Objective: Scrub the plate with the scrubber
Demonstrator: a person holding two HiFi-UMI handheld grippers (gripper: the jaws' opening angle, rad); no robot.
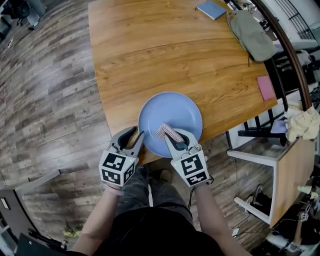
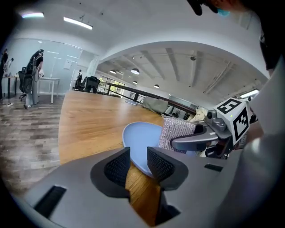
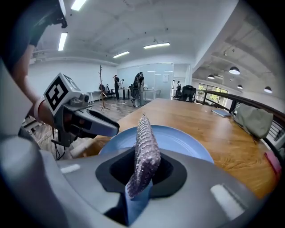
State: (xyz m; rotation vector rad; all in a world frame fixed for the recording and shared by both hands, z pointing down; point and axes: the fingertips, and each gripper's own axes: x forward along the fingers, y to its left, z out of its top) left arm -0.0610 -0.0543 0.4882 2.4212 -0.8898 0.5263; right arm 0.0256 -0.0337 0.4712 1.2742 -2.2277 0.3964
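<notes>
Both forearms reach forward side by side from the person's body, each tilting its tool down toward the near edge of the wooden surface [image 1: 165, 50]. The left tongs [image 1: 134, 136] stand apart with nothing clamped, their tips just at the left rim of the blue plate [image 1: 172, 110], while the right tongs [image 1: 176, 139] pinch the silvery scrubber [image 1: 169, 132] upright over the plate's near side. The plate lies right at the surface's near edge, with broad bare wood beyond it, and a grey-green bag [image 1: 250, 35], a blue booklet [image 1: 211, 9] and a pink pad [image 1: 265, 88] lie well apart along the far and right edges.
</notes>
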